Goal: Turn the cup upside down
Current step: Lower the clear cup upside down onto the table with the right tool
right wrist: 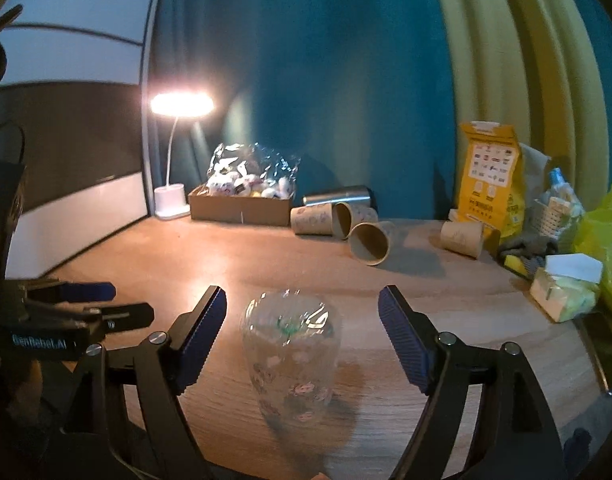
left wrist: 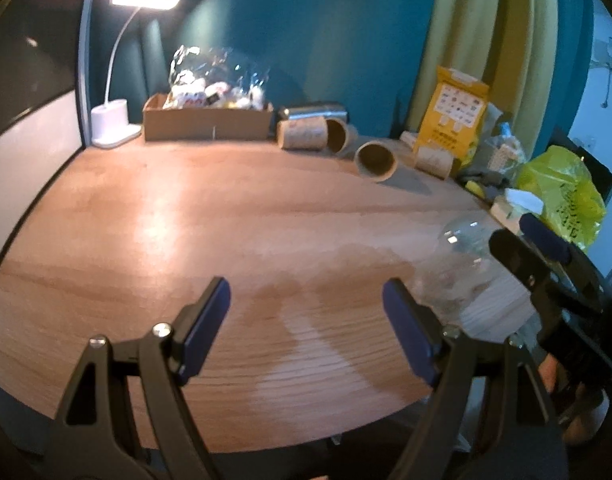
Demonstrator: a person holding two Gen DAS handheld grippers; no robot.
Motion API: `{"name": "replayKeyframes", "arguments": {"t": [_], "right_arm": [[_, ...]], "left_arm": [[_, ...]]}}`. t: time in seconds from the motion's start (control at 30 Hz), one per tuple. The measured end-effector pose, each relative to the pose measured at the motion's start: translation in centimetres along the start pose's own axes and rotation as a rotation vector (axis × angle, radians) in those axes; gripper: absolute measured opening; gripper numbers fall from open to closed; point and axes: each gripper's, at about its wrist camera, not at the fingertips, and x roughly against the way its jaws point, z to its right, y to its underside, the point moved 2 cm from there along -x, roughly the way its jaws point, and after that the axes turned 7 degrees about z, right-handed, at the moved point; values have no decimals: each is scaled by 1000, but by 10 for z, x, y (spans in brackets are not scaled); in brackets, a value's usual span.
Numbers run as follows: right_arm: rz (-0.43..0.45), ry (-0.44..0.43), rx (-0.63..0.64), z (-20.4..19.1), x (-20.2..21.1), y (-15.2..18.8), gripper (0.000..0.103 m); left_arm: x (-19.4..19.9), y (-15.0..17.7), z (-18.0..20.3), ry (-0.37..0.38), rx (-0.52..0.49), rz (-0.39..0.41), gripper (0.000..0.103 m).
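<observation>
A clear glass cup (right wrist: 292, 356) with small pink and green prints stands on the wooden table (right wrist: 186, 256), wider end up. My right gripper (right wrist: 302, 320) is open, with the cup between its blue pads and touching neither. The cup also shows in the left wrist view (left wrist: 461, 264), blurred, at the table's right side. My left gripper (left wrist: 306, 312) is open and empty over the table's front edge. The right gripper (left wrist: 537, 248) appears at the right of the left wrist view, and the left gripper (right wrist: 102, 300) at the left of the right wrist view.
At the back stand a lit white desk lamp (left wrist: 114, 120), a cardboard box (left wrist: 208, 122) with wrapped items, several paper cups (left wrist: 375, 160) lying on their sides and a steel tumbler (left wrist: 313, 112). A yellow bag (left wrist: 453, 120), a green plastic bag (left wrist: 561, 196) and tissues (right wrist: 565, 284) crowd the right.
</observation>
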Motion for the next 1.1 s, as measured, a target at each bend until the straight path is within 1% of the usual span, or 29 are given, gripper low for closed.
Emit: {"name": "replayKeyframes", "arguments": {"t": [0.17,0.27,0.4,0.57,0.7,0.87,1.03,1.1], "right_arm": [[-61,35,-39,11,12,-22,81],[-104,41,-73,18,17,-27,81],[-126,47,-106,25,25,-34,81],[-102,64,-110,28,41,-41,81],[-103,71,-119,31,49,-41,81],[-106,63,-117,28,54,-41,81],[-97,58,-120,24,59,-42,81],[-95,64,-119,23,60,-42,81]], "left_arm": [[23,-12,18,26,-13,31,80],[38,-20,28,26,-33,66,80],[59,-30,33,23,-39,102,80],[80,-37,33,9,-32,140,80],[95,-34,34,-3,-23,158,80],[101,-29,32,-4,-16,146,80],[107,-29,33,-7,-18,161,80],[107,-29,33,3,-15,164,80]]}}
